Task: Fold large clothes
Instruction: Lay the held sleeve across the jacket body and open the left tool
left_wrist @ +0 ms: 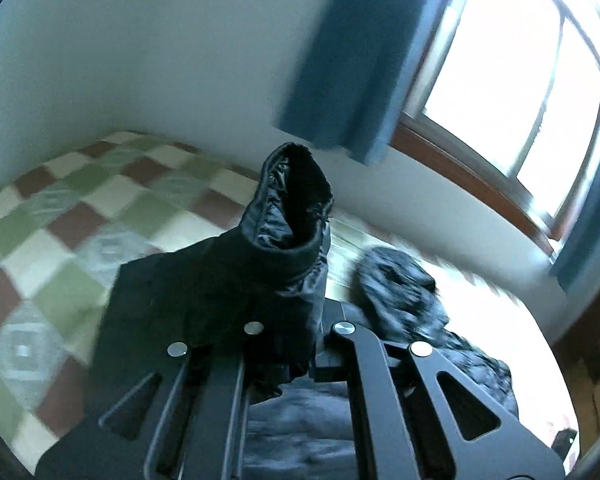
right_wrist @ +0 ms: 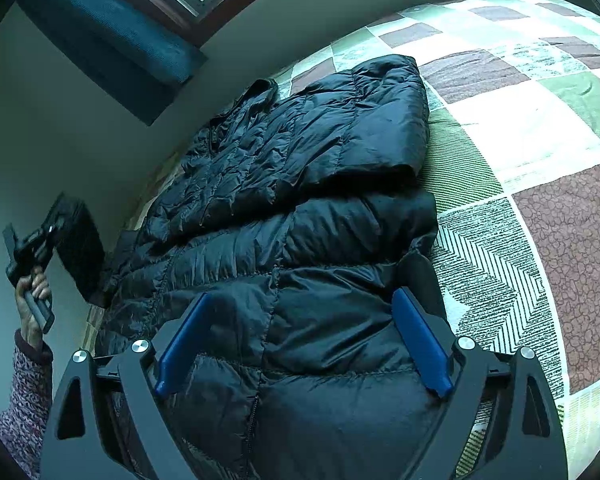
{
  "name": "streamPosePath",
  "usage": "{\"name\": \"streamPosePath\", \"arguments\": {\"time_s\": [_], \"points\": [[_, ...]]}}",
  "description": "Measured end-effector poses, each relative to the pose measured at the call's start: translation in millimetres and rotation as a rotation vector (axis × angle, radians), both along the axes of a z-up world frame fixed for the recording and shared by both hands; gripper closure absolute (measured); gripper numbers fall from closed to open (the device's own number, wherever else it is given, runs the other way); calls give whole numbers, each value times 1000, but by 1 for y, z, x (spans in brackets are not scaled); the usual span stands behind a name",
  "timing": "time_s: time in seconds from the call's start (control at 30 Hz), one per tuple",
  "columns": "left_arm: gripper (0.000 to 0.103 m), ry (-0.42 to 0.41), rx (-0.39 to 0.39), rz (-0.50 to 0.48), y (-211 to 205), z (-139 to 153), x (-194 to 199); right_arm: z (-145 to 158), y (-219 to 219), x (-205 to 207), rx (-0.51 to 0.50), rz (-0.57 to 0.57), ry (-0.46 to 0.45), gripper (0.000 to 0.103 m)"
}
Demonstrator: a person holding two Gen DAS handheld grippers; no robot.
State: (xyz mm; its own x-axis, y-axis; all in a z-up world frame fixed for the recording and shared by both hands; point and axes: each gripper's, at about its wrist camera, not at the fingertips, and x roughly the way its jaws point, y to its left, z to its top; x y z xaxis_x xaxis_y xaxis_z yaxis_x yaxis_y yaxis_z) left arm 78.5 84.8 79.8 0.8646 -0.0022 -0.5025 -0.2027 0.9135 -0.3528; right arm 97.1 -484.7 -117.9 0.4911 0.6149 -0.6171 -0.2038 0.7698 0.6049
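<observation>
A black puffer jacket (right_wrist: 292,208) is lying spread on the bed (right_wrist: 540,220), its hood (right_wrist: 384,116) folded over the body. The left hand-held gripper (left_wrist: 296,340) is pinching the jacket's sleeve (left_wrist: 284,216), jaws closed on the fabric, and is lifting the cuff above the bed beside the jacket. The right hand-held gripper (right_wrist: 300,340) is hovering over the jacket's lower body, jaws standing wide with blue pads (right_wrist: 420,340) on either side of the fabric. Beyond the jacket, a curtain (right_wrist: 108,48) is hanging under the window (left_wrist: 520,80).
</observation>
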Motion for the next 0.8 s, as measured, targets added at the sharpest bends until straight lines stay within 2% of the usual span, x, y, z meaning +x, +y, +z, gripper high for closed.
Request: {"name": "streamPosePath", "arguments": {"time_s": [0.27, 0.47, 0.8], "points": [[99, 83, -22, -192, -121, -35, 58, -1, -5, 0, 19, 1, -1, 13], [99, 112, 13, -297, -197, -55, 83, -2, -7, 0, 30, 2, -2, 13], [99, 196, 21, -401, -271, -101, 100, -3, -9, 0, 40, 3, -2, 13]]}}
